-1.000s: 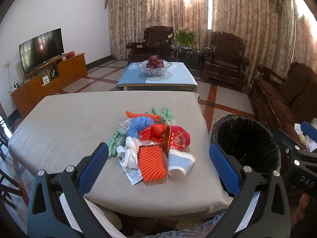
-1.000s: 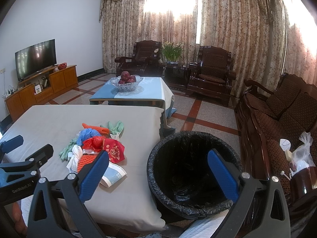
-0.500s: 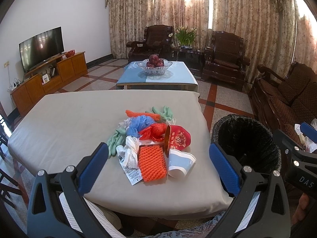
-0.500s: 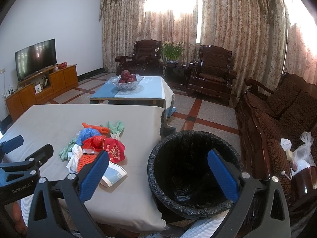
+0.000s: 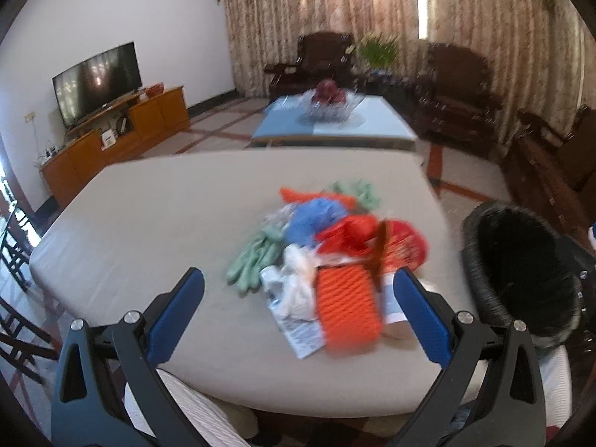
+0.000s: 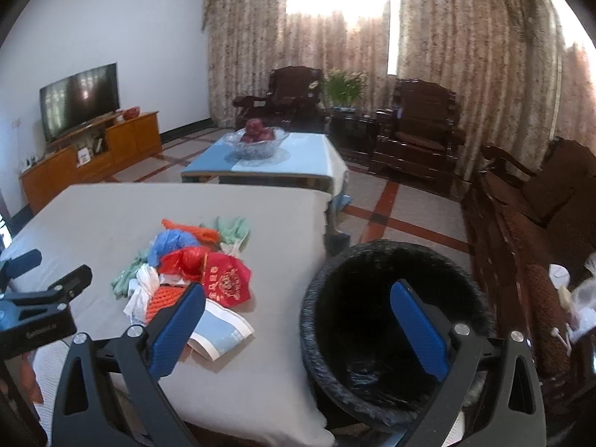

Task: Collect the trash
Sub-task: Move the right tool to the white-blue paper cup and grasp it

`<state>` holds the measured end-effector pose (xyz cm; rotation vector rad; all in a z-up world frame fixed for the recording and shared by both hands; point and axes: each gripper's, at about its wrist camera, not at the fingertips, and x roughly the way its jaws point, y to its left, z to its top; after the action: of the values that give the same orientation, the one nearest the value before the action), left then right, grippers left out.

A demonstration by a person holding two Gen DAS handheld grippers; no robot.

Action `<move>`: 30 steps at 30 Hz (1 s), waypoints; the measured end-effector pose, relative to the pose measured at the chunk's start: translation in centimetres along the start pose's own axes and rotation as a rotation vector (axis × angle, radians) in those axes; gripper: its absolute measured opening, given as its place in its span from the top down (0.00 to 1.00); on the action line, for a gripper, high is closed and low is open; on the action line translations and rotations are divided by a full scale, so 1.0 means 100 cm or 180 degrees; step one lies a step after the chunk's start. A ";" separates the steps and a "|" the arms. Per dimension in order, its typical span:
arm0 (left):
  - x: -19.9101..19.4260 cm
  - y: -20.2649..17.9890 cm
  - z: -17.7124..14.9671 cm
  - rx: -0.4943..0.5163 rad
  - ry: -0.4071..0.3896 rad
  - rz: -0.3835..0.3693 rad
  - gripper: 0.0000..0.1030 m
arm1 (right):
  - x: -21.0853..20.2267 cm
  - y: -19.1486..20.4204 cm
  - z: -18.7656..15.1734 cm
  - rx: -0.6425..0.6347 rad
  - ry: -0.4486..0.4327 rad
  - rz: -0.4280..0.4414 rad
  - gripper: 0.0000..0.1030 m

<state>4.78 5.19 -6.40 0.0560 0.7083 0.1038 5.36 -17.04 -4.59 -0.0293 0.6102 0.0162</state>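
Grey table [image 5: 149, 223] | orange mesh sleeve [image 5: 348, 307] long axis toward camera | both tongs [image 5: 298, 305] [image 6: 294, 329] wide open, empty, right just narrowing

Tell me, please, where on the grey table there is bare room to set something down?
The grey table is bare across its whole far half toward the blue coffee table, and along its left side beside the trash pile. A narrow strip stays free between the pile and the edge by the black bin. The near-right part is crowded.

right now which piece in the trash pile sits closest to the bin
The flattened white and light-blue paper cup, lying at the pile's near corner on the bin side; the red printed bag sits just behind it.
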 end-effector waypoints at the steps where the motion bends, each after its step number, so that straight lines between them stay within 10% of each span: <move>1: 0.011 0.005 -0.002 -0.0018 0.0053 0.0006 0.05 | 0.008 0.004 -0.003 0.0000 0.0025 0.0062 0.13; 10: 0.085 0.030 -0.021 -0.0021 0.0430 -0.0126 0.05 | 0.078 0.041 -0.031 -0.0064 0.0382 0.0504 0.34; 21: 0.123 0.032 -0.037 0.0035 0.0716 -0.0291 0.17 | 0.127 0.060 -0.057 -0.0179 0.0843 0.0559 0.35; 30: 0.142 0.023 -0.038 0.0015 0.0797 -0.0461 0.28 | 0.145 0.058 -0.060 -0.0102 0.1016 0.0762 0.06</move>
<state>12.80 9.17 -18.24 -0.0043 0.9602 -0.0304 13.72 -11.35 -17.93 0.0108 0.9299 0.2573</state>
